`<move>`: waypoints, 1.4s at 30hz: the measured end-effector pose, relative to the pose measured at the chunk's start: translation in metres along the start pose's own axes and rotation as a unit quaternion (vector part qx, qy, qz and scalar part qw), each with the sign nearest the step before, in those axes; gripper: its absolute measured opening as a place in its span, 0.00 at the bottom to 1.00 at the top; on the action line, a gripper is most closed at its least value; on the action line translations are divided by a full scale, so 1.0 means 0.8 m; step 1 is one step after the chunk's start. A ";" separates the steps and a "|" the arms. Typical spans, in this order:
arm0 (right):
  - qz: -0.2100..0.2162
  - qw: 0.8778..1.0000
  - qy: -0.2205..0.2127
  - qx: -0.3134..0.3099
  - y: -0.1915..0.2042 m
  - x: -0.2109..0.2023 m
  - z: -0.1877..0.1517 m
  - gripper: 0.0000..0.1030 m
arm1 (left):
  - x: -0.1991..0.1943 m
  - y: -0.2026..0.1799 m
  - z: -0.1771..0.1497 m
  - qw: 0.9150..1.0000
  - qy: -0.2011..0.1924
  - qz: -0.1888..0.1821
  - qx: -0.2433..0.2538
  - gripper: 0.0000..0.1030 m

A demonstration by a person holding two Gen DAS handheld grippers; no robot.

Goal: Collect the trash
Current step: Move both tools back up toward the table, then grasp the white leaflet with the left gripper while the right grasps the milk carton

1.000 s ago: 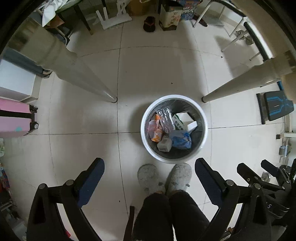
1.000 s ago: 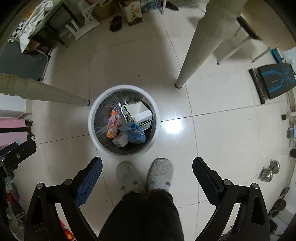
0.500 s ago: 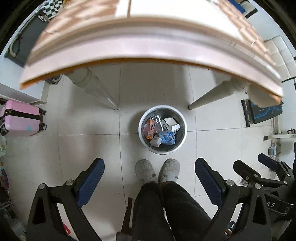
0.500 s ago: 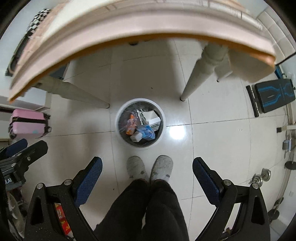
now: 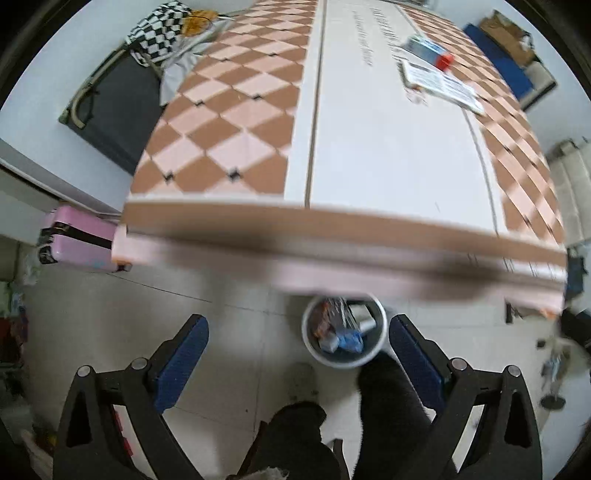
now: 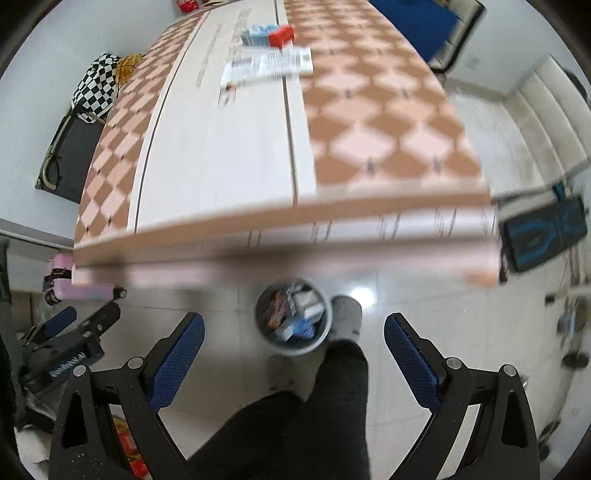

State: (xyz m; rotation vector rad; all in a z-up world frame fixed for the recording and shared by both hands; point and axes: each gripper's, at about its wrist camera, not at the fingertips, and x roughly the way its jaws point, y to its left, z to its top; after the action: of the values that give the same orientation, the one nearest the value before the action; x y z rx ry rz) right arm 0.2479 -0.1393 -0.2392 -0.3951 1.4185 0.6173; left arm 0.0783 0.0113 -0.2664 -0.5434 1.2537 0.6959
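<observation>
A white trash bin (image 5: 376, 354) holding several wrappers and boxes stands on the floor under the table's near edge; it also shows in the right wrist view (image 6: 293, 348). On the far part of the table lie a flat printed paper (image 5: 441, 83) (image 6: 267, 66) and a small blue and red box (image 5: 428, 50) (image 6: 267, 35). My left gripper (image 5: 297, 354) is open and empty, held high above the floor in front of the table. My right gripper (image 6: 293, 350) is open and empty at about the same height. The left gripper's body shows at the left of the right wrist view (image 6: 70, 354).
The table (image 5: 369, 155) has a checkered orange top with a white middle strip. A pink suitcase (image 5: 79, 240) stands at the left, a dark folded cot (image 5: 110, 99) beyond it. The person's legs and slippers (image 6: 345, 317) are beside the bin. A blue-black bench (image 6: 546, 232) lies at the right.
Both grippers have risen from low over the bin to above table height, so the tabletop and its items have come into view. Both stayed open.
</observation>
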 end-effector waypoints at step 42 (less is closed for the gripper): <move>-0.016 0.999 0.031 -0.005 -0.205 0.179 0.547 0.60 | 0.177 -0.128 0.341 0.849 0.210 -0.100 -0.475 0.96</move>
State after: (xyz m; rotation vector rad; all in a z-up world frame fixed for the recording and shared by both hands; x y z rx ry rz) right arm 0.6992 0.0177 -0.3422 -0.4471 1.4650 0.5904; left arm 0.3561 0.1602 -0.3400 -1.6989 1.1562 1.0421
